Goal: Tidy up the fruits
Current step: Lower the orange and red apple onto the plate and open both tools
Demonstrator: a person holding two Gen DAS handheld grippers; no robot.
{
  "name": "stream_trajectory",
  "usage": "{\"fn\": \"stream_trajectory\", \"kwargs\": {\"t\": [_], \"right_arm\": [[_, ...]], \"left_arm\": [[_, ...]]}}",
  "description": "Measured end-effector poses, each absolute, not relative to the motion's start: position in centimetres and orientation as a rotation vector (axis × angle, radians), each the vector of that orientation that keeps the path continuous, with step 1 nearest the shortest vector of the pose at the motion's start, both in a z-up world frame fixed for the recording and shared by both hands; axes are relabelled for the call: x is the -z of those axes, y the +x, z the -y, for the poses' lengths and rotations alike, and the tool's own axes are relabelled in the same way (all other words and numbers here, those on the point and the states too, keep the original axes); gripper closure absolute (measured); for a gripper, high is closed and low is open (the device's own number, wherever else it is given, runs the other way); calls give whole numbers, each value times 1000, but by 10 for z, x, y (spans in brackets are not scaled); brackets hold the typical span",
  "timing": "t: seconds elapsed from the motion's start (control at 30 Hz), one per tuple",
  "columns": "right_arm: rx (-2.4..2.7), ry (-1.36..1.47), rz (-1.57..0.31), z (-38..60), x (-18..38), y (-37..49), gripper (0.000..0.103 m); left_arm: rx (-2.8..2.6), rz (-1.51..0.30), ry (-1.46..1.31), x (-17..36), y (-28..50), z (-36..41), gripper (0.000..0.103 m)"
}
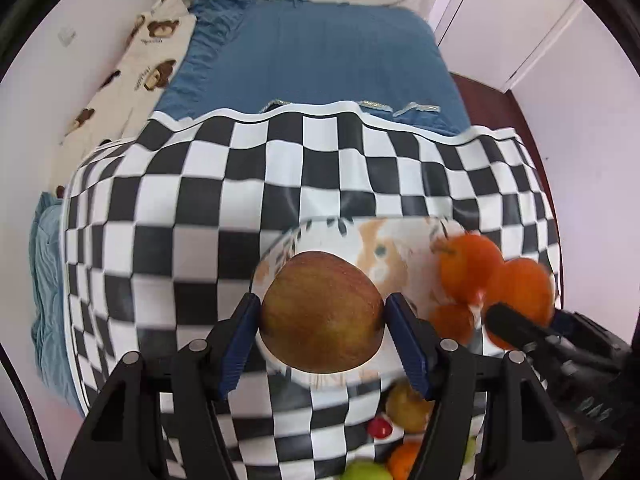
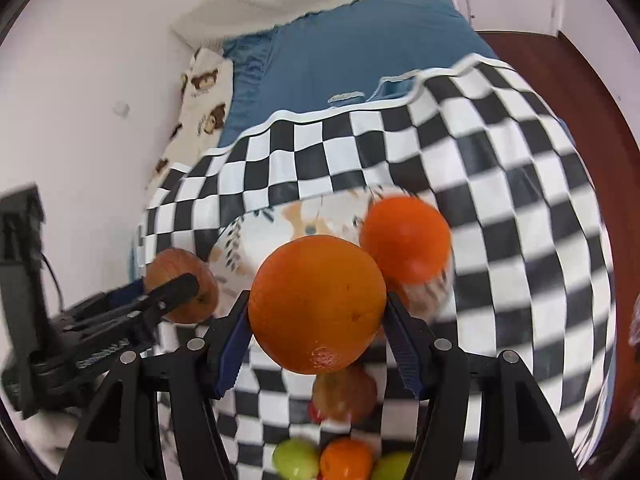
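Observation:
My left gripper point(image 1: 322, 312) is shut on a red-yellow apple point(image 1: 320, 316), its blue pads pressing both sides, above the near left rim of a patterned white plate point(image 1: 372, 240). My right gripper point(image 2: 318, 308) is shut on a large orange point(image 2: 318, 304) over the same plate point(image 2: 280, 220). A second orange point(image 2: 406, 238) lies on the plate's right side, with a smaller one point(image 1: 452, 320) beside it. Each wrist view shows the other hand: the left gripper point(image 2: 168, 284) with its apple point(image 2: 176, 266), and the right gripper point(image 1: 528, 312) with its orange point(image 1: 520, 288).
A black-and-white checkered cloth point(image 1: 200, 208) covers a bed with blue bedding point(image 1: 320, 52). Near me lies a group of fruit: a brownish apple point(image 2: 344, 394), green fruit point(image 2: 296, 458), an orange point(image 2: 346, 460), a small red fruit point(image 1: 379, 427). Wooden floor point(image 2: 560, 64) lies right of the bed.

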State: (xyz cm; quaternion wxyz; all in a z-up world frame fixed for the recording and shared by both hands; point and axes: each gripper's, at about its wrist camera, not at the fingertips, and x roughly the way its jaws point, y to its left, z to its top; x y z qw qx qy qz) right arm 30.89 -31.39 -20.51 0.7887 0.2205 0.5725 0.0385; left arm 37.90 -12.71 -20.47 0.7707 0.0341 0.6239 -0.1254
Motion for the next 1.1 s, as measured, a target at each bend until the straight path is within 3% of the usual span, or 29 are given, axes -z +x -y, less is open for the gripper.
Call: {"fn": "stream_trajectory", "kwargs": {"t": [0.23,0.57,0.6,0.63,0.7,0.73,1.1], "right_arm": [[-114,337,-1351,296,249,376,37],[-174,212,-1454,279,277,420,36],[-178,210,-1465,279,279,421,35],[-184,209,-1475,278,280,423,27],[-210,240,-1480,276,278,423,11],[-208,245,-1477,272,278,424,9],[-67,223,-1433,296,242,388,9]], "left_arm": [[251,-1496,-5,242,434,127,40],[245,-1541,-6,256,436,138,38],[247,-1537,-8,254,437,138,29],[255,-1536,-7,251,438,138,18],[244,-1525,7,245,438,137,15],[235,-1516,19,241,437,136,14],[194,-1401,92,213,394,119,14]]}}
